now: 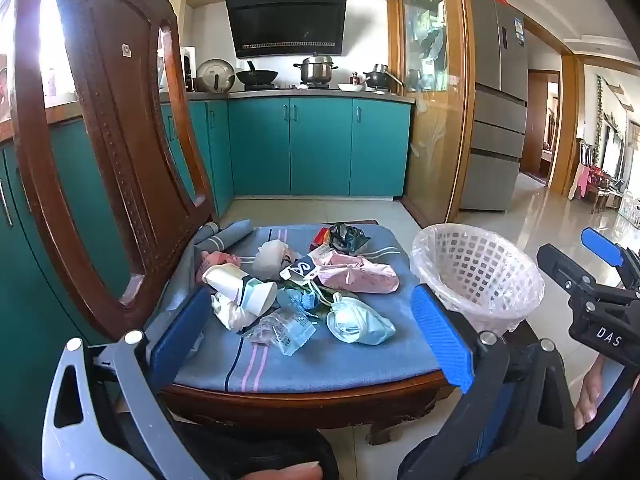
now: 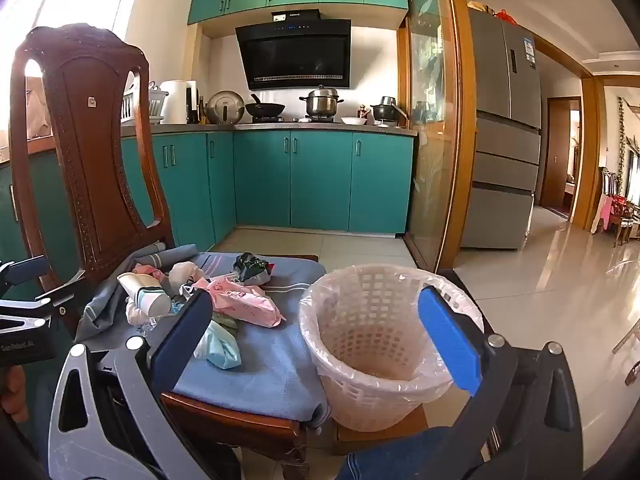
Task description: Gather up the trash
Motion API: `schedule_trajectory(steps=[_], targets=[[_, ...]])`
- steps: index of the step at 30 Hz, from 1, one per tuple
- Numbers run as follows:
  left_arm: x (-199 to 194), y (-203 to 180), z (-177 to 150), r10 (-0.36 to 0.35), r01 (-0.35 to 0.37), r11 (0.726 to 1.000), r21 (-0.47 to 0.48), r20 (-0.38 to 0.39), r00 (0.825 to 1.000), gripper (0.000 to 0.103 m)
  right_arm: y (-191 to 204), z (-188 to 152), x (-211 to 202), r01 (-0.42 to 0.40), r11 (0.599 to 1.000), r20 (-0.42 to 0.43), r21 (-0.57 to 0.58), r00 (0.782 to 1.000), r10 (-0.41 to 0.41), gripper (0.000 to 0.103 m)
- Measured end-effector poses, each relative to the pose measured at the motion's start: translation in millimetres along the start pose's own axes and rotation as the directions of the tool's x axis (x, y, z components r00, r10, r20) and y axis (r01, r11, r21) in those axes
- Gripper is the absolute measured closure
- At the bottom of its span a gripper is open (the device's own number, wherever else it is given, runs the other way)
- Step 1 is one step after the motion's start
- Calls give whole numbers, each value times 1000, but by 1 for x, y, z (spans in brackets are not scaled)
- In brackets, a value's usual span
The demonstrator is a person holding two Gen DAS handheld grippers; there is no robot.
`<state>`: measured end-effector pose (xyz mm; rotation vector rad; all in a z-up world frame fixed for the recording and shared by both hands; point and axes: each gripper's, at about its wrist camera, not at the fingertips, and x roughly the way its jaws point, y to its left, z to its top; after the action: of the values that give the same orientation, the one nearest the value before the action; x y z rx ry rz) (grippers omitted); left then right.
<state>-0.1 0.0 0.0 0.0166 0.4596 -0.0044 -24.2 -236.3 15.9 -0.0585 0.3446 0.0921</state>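
Hovering over the trash, both tools empty

Spread wide, the left tool [image 1: 312, 344] frames the trash pile [image 1: 296, 288] lying just ahead on the chair's blue cushion [image 1: 332, 364]. The right tool [image 2: 316, 336], equally wide and empty, has the lined basket [image 2: 384, 344] between its fingers. Beyond stand teal cabinets [image 2: 320, 176].

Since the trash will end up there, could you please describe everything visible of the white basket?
The basket is a round, white plastic bin with lattice walls, wider at the rim, lined with a thin clear bag folded over the rim. It stands upright just right of the chair, on a low wooden stand. It looks empty.
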Motion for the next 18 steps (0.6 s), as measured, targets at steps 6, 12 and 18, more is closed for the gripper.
schedule_trajectory(steps=[6,12,18], targets=[[2,1,1,3,-4,1000,-11,-11,1000,3,3,0,1,5,1000,7,-12,1000,-5,2],[5,3,-3,0,0,1000,-20,-11,1000,3,9,1,-1,2,1000,9,-29,1000,-2,2],[6,3,-8,-2,2,1000,-14,-6,1000,3,9,0,0,2,999,4,-43,1000,-2,2]])
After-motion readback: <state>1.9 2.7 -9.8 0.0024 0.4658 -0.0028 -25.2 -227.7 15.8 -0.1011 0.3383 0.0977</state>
